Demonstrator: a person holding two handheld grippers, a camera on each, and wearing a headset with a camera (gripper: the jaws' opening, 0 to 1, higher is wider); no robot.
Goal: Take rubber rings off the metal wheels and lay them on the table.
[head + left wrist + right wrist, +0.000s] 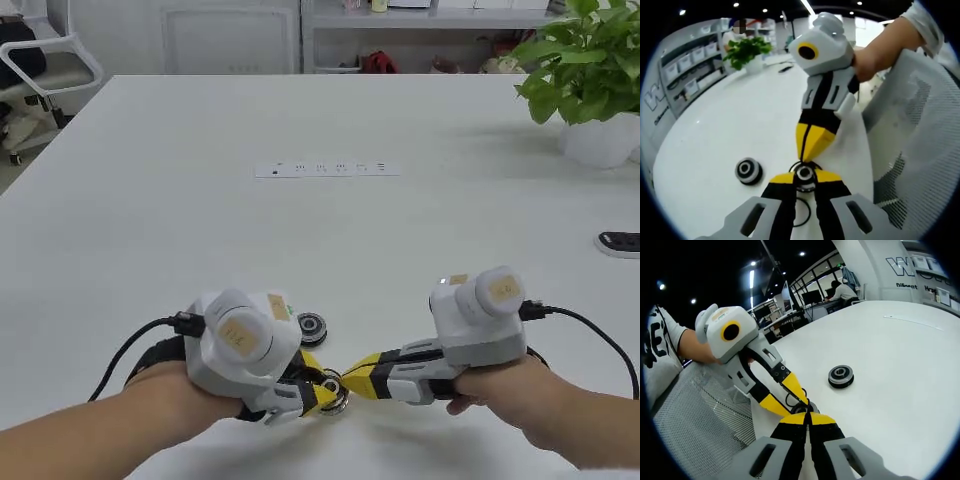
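while the table (pixel 320 240) lies under both, the left gripper (pixel 804 177) and right gripper (pixel 808 415) meet tip to tip near its front edge, left jaws clamped on a wheel (pixel 804 172), a second wheel (pixel 312 324) lying just beside, right jaws pinched together on the held wheel's thin black ring (pixel 794 166).

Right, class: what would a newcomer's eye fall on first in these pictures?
Two yellow-tipped grippers meet nose to nose at the near edge of the white table: the left gripper clamps a metal wheel while the right gripper seems to pinch its rubber ring. Just beyond them a second wheel lies alone.
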